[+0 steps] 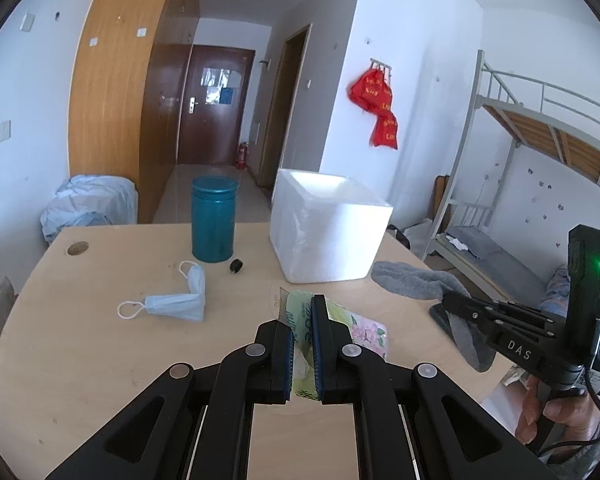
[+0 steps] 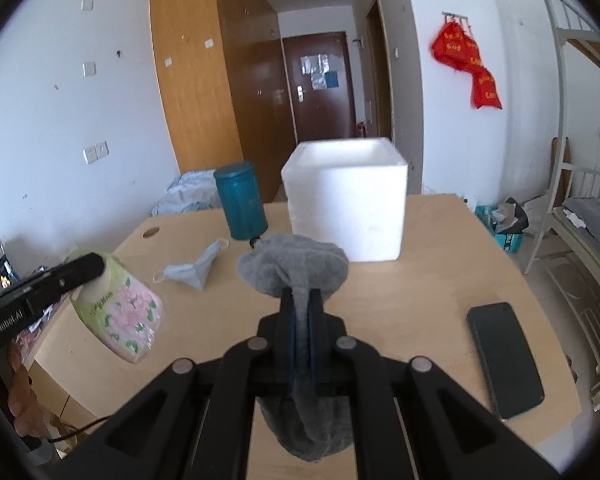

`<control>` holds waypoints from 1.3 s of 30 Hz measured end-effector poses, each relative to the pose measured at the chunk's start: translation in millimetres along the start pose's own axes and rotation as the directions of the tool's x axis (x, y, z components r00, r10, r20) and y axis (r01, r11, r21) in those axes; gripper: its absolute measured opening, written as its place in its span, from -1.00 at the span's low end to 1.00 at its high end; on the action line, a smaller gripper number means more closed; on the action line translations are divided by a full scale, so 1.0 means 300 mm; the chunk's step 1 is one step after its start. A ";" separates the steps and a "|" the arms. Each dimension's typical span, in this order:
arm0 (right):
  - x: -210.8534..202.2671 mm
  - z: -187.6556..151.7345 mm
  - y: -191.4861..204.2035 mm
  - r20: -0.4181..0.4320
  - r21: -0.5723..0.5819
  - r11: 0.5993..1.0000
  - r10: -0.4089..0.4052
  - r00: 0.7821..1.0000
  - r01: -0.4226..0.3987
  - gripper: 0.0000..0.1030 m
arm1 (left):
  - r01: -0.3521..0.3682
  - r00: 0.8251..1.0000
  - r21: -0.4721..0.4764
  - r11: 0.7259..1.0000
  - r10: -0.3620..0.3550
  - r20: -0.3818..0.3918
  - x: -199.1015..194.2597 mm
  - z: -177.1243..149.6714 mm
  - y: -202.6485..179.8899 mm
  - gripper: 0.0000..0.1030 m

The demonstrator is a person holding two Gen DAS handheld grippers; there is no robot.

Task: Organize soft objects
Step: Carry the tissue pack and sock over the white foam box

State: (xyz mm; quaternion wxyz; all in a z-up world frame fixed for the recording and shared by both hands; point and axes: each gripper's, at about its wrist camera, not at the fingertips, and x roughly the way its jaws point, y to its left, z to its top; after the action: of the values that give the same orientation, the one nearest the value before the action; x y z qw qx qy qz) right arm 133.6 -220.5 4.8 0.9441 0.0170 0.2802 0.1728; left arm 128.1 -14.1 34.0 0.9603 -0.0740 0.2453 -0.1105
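Two claws loaded | left claw [image 1: 302, 344]: tissue pack [image 1: 364, 332] | right claw [image 2: 302, 332]: grey cloth [image 2: 292, 270]

teal canister [image 1: 213, 219] upright on wooden table [image 1: 100, 344]; black phone [image 2: 505, 359] lying flat; red bags [image 1: 376, 107] on wall

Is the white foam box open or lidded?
Open. The white foam box shows a bare rim and inner wall in both wrist views, with no lid on it. Its contents cannot be seen.

My right gripper [image 2: 301, 316] pinches the grey towel [image 2: 292, 268] at frame centre. The white foam box [image 2: 346, 204] sits behind; a phone [image 2: 504, 358] lies lower right.
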 end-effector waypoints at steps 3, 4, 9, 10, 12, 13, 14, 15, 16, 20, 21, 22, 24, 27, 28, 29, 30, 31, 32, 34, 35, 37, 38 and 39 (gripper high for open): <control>-0.028 0.022 0.004 0.032 -0.004 1.000 -0.007 0.999 0.007 -0.85 | 0.007 1.000 0.019 1.000 -0.008 0.022 -0.011 0.023 -0.019 -0.84; -0.034 0.030 0.004 0.040 -0.004 1.000 -0.007 0.999 0.007 -0.85 | 0.010 0.999 0.025 1.000 -0.011 0.033 -0.014 0.036 -0.027 -0.84; -0.039 0.060 -0.008 0.074 0.001 1.000 -0.018 0.997 0.018 -0.85 | 0.012 0.999 0.035 0.999 -0.014 0.052 -0.001 0.079 -0.044 -0.84; -0.038 0.067 -0.014 0.078 0.004 1.000 -0.020 0.997 0.020 -0.85 | 0.014 0.998 0.034 0.999 -0.016 0.053 0.011 0.090 -0.046 -0.84; -0.032 0.080 -0.025 0.086 0.006 1.000 -0.026 0.996 0.026 -0.85 | 0.013 0.998 0.032 0.999 -0.015 0.054 0.026 0.106 -0.048 -0.84; -0.030 0.083 -0.030 0.088 0.008 1.000 -0.028 0.996 0.027 -0.85 | 0.017 0.998 0.033 0.999 -0.018 0.055 0.034 0.115 -0.050 -0.84; -0.028 0.090 -0.035 0.092 0.009 1.000 -0.028 0.995 0.027 -0.85 | 0.017 0.998 0.033 0.999 -0.019 0.057 0.044 0.125 -0.053 -0.84; -0.026 0.095 -0.037 0.095 0.008 1.000 -0.029 0.995 0.029 -0.85 | 0.018 0.998 0.033 0.999 -0.020 0.060 0.049 0.132 -0.055 -0.84; -0.021 0.101 -0.040 0.097 0.005 1.000 -0.030 0.995 0.029 -0.85 | 0.019 0.998 0.039 0.999 -0.021 0.066 0.059 0.144 -0.059 -0.84; -0.006 0.131 -0.053 0.111 0.004 1.000 -0.029 0.993 0.028 -0.85 | 0.026 0.997 0.047 0.999 -0.029 0.075 0.091 0.178 -0.070 -0.84; -0.002 0.138 -0.056 0.114 0.003 1.000 -0.027 0.993 0.027 -0.85 | 0.025 0.996 0.051 0.998 -0.029 0.079 0.098 0.186 -0.075 -0.84; 0.005 0.148 -0.059 0.117 0.001 1.000 -0.025 0.993 0.025 -0.85 | 0.026 0.996 0.053 0.998 -0.030 0.083 0.103 0.191 -0.076 -0.84; 0.012 0.162 -0.062 0.123 -0.002 1.000 -0.022 0.992 0.022 -0.85 | 0.033 0.995 0.055 0.998 -0.037 0.088 0.119 0.209 -0.082 -0.84; 0.030 0.190 -0.070 0.132 -0.007 1.000 -0.017 0.991 0.018 -0.85 | 0.034 0.994 0.065 0.997 -0.041 0.104 0.140 0.234 -0.094 -0.84; 0.037 0.199 -0.074 0.134 -0.006 1.000 -0.017 0.991 0.018 -0.85 | 0.035 0.993 0.068 0.997 -0.042 0.106 0.152 0.247 -0.099 -0.84; 0.047 0.209 -0.080 0.135 -0.006 1.000 -0.018 0.991 0.019 -0.85 | 0.037 0.993 0.069 0.997 -0.044 0.107 0.160 0.254 -0.100 -0.84; 0.055 0.217 -0.082 0.135 -0.005 1.000 -0.018 0.991 0.019 -0.85 | 0.038 0.993 0.072 0.997 -0.046 0.109 0.169 0.262 -0.103 -0.84; 0.063 0.224 -0.087 0.135 -0.004 1.000 -0.019 0.991 0.019 -0.85 | 0.040 0.993 0.075 0.996 -0.049 0.112 0.182 0.273 -0.105 -0.84; 0.074 0.233 -0.092 0.134 -0.004 1.000 -0.021 0.991 0.022 -0.85 | 0.041 0.992 0.074 0.996 -0.049 0.114 0.193 0.284 -0.105 -0.84; 0.097 0.248 -0.103 0.131 0.000 1.000 -0.026 0.991 0.026 -0.85 | 0.040 0.992 0.074 0.996 -0.049 0.120 0.217 0.307 -0.103 -0.84; 0.108 0.254 -0.106 0.128 0.000 1.000 -0.028 0.991 0.028 -0.85 | 0.038 0.991 0.072 0.997 -0.047 0.124 0.230 0.318 -0.100 -0.84; 0.130 0.265 -0.113 0.122 0.004 0.999 -0.032 0.992 0.031 -0.85 | 0.041 0.991 0.071 0.997 -0.049 0.124 0.257 0.341 -0.099 -0.84; 0.141 0.272 -0.117 0.120 0.005 0.999 -0.034 0.992 0.034 -0.85 | 0.041 0.991 0.071 0.997 -0.050 0.123 0.277 0.353 -0.097 -0.84; 0.152 0.278 -0.118 0.120 0.004 0.999 -0.034 0.992 0.034 -0.85 | 0.040 0.991 0.072 0.997 -0.049 0.122 0.292 0.358 -0.097 -0.84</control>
State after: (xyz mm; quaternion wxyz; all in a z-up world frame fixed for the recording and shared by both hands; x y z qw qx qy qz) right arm 225.3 -233.1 46.6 0.9620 0.0237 0.2234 0.1551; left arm 250.1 -54.6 93.1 0.9729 -0.0528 0.1796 -0.1355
